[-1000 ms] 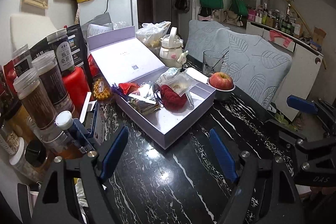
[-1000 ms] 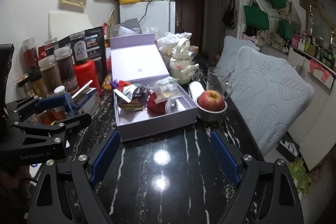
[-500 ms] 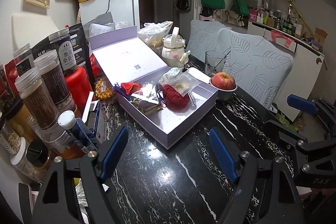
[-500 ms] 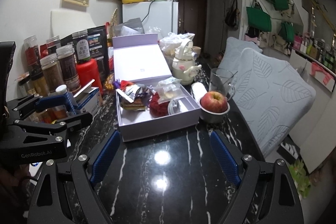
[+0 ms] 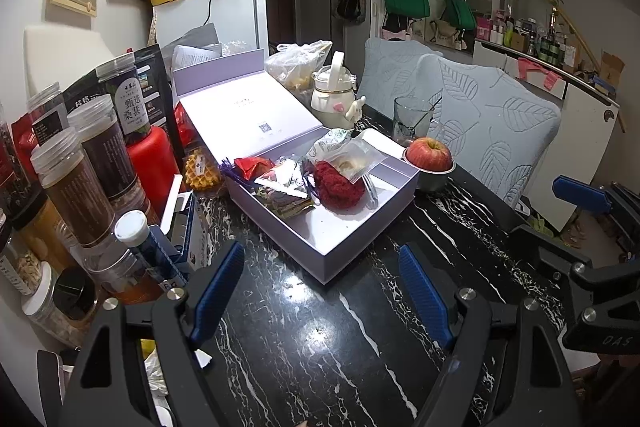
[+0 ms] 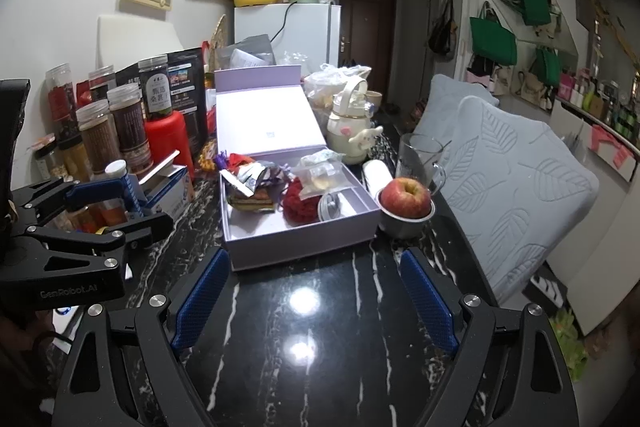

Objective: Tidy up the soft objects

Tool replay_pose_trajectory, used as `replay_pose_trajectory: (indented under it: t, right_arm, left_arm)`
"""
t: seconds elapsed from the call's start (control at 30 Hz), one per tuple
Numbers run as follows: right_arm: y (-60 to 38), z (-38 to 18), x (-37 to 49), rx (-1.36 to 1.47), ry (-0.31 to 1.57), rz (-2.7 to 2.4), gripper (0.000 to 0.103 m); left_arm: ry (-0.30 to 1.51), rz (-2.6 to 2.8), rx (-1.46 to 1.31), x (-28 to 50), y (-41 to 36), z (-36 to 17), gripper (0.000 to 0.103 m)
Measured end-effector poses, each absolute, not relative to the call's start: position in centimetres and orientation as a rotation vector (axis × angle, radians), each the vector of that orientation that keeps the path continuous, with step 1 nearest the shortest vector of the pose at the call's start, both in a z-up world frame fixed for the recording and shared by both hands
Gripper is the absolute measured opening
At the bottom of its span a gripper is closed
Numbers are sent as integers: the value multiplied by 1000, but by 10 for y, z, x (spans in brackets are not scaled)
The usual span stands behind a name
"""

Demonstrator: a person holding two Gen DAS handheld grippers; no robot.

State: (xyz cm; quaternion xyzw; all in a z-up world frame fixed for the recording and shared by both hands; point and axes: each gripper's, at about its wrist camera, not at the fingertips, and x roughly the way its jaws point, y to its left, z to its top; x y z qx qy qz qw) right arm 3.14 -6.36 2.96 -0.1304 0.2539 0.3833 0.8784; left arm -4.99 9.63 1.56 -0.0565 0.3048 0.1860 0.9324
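A: You're looking past the open lilac box [image 6: 304, 243], but the clear snack bag [image 6: 320, 177] is covering part of the red knitted piece [image 6: 298, 205], so you're not seeing its full shape.

B: And the wrappers [image 6: 252, 179] at the back?

A: They're overlapping each other; their print is reading too small for you to tell.

B: What about the jars [image 5: 76, 187] on your left-wrist view?

A: The frame edge is cutting off the nearest ones, and the labels are blurring.

B: The right gripper [image 5: 592, 227] there?

A: Only one blue pad and part of its black frame are showing at the picture's right edge.
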Motion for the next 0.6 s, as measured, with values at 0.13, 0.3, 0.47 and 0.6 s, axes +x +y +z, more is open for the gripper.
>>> replay_pose_trajectory:
  t: [0.13, 0.3, 0.47, 0.6]
  right_arm:
    - [-66, 29, 32, -274, 531, 793, 88]
    - [-68, 26, 33, -284, 531, 774, 88]
    - [-72, 24, 35, -276, 539, 773, 88]
    - [-74, 24, 35, -278, 537, 772, 88]
  left_arm:
    - [631, 376, -108, -49, 95, 14, 80]
    - [639, 369, -113, -48, 95, 13, 80]
    - [627, 383, -102, -50, 93, 14, 80]
    - [632, 382, -94, -49, 91, 14, 80]
